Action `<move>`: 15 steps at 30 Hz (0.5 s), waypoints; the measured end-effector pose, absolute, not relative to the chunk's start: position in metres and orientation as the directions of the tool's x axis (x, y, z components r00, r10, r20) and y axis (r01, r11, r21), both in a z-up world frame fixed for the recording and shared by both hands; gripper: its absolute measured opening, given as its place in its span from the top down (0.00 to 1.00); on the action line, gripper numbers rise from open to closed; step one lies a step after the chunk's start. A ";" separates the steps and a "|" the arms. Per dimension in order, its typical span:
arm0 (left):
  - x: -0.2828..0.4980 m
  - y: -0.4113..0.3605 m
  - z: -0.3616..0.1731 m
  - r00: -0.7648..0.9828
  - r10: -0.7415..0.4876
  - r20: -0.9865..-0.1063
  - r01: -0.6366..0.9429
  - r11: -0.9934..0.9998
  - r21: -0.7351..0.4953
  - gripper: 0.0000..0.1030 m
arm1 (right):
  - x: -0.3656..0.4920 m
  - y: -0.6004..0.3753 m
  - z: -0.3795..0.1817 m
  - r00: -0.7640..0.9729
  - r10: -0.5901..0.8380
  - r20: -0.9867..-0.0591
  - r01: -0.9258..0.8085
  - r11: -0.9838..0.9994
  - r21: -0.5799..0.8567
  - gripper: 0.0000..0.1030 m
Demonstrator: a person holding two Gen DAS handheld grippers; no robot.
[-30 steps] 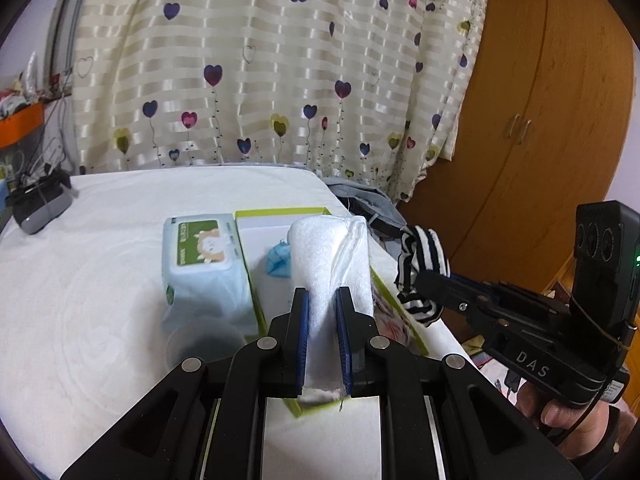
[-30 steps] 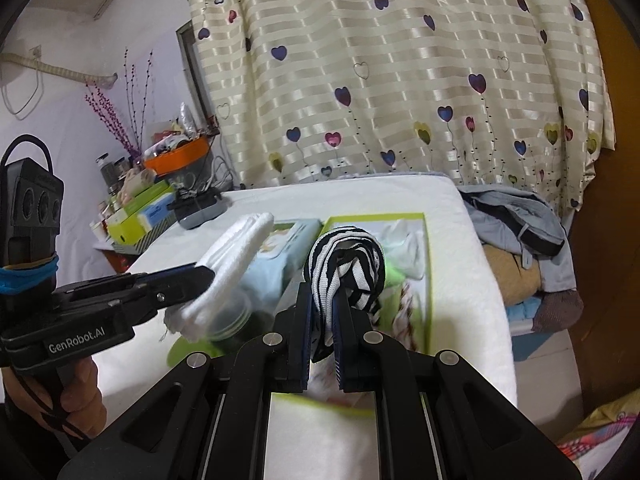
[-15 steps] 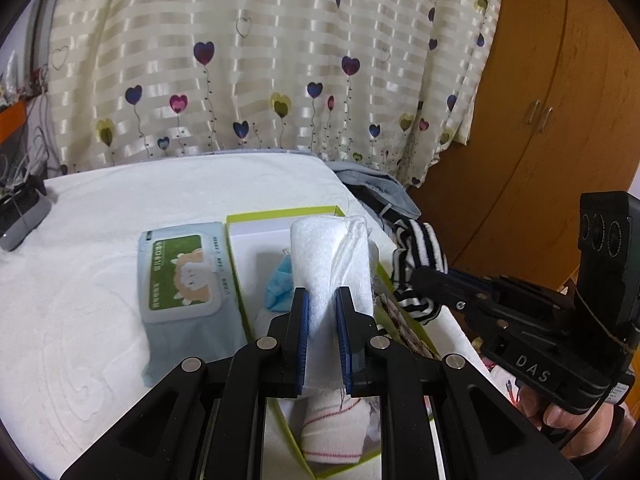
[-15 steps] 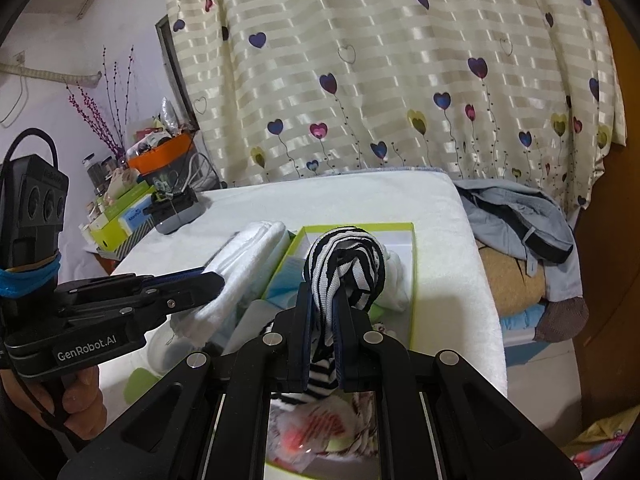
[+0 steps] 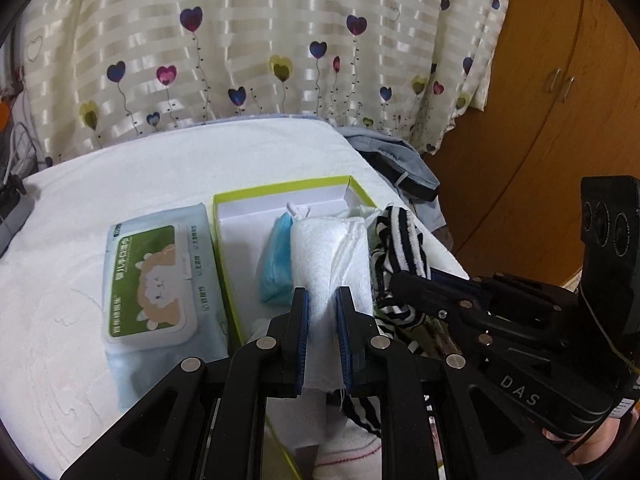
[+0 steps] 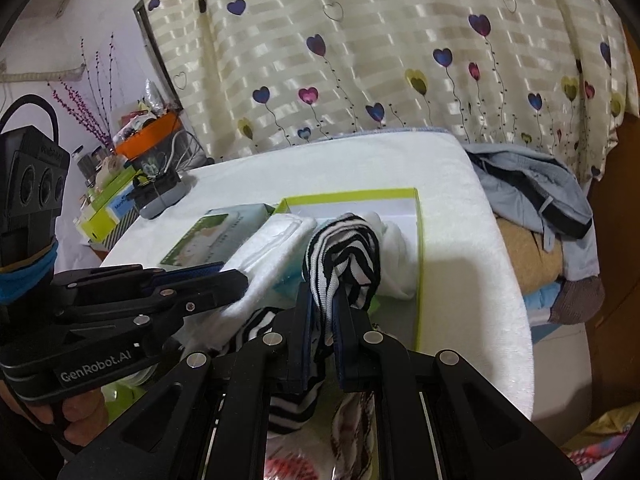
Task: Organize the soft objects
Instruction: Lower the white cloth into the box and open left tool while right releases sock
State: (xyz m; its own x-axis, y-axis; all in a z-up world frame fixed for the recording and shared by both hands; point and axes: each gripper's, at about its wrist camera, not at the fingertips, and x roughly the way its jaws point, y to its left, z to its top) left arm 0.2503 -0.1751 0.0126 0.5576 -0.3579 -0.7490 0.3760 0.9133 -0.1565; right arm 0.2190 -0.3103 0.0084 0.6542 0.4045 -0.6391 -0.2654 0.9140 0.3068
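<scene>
- The left gripper (image 5: 322, 302) has its jaws clenched on a rolled white towel (image 5: 328, 248); the roll's long axis runs straight out from the jaws, away from the camera, with its far end above the open green-rimmed box (image 5: 280, 190).
- The right gripper (image 6: 325, 300) has its jaws clenched on a black-and-white striped sock (image 6: 344, 248), which loops up over the jaw tips and hangs down below them.
- Both soft things hang side by side over the box, the towel toward the wet-wipes pack (image 5: 154, 276), the sock toward the box's right-hand wall; in the left wrist view they look to touch, or nearly so.
- The deciding relation: the box interior lies below and just ahead of both pairs of jaws. I judge that a descent along the line the jaws point would lay the towel lengthwise, in line with the box's long side.
- A blue soft item (image 5: 276, 260) already lies in the box just left of the towel; something white sits at the far end, beside the sock in the right wrist view.
- Neither hand is clearly nearer the box floor; both hover above it, grippers close together.
- The box rests on the white-covered bed (image 5: 120, 176), touching the wipes pack.
- Risk, as I judge it: the two grippers could crowd each other on the way down.
</scene>
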 end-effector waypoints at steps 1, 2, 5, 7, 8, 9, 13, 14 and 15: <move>0.252 -0.176 0.010 0.554 -0.357 -0.752 0.378 0.913 -0.155 0.87 | 0.220 -0.310 0.008 0.651 0.405 -0.642 -0.267 0.914 0.306 0.91; 0.252 -0.177 0.010 0.553 -0.356 -0.753 0.378 0.913 -0.154 0.87 | 0.221 -0.309 0.006 0.648 0.404 -0.646 -0.269 0.914 0.303 0.91; 0.256 -0.181 0.006 0.547 -0.352 -0.760 0.383 0.912 -0.147 0.87 | 0.224 -0.308 0.002 0.639 0.405 -0.654 -0.269 0.914 0.303 0.91; 0.259 -0.181 0.004 0.543 -0.352 -0.762 0.380 0.913 -0.150 0.87 | 0.225 -0.308 0.001 0.637 0.407 -0.655 -0.268 0.913 0.306 0.91; 0.260 -0.181 0.003 0.542 -0.350 -0.764 0.378 0.914 -0.151 0.87 | 0.226 -0.308 0.001 0.636 0.406 -0.656 -0.268 0.914 0.306 0.91; 0.261 -0.182 0.002 0.540 -0.349 -0.766 0.377 0.914 -0.151 0.87 | 0.227 -0.307 0.000 0.634 0.407 -0.658 -0.267 0.913 0.307 0.91; 0.261 -0.186 0.001 0.543 -0.341 -0.767 0.381 0.914 -0.136 0.85 | 0.229 -0.305 -0.001 0.632 0.399 -0.665 -0.266 0.917 0.298 0.90; 0.261 -0.187 0.001 0.543 -0.340 -0.768 0.382 0.914 -0.134 0.84 | 0.229 -0.304 0.000 0.633 0.395 -0.666 -0.266 0.919 0.291 0.90; 0.261 -0.187 0.002 0.544 -0.338 -0.768 0.382 0.915 -0.133 0.84 | 0.229 -0.304 0.000 0.637 0.384 -0.668 -0.263 0.923 0.280 0.87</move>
State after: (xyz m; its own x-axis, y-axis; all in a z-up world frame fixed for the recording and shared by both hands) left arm 0.2613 -0.1868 0.0017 0.5441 -0.3383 -0.7678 0.3817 0.9147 -0.1325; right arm 0.2286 -0.3039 -0.0003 0.6374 0.3844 -0.6678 -0.2633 0.9232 0.2801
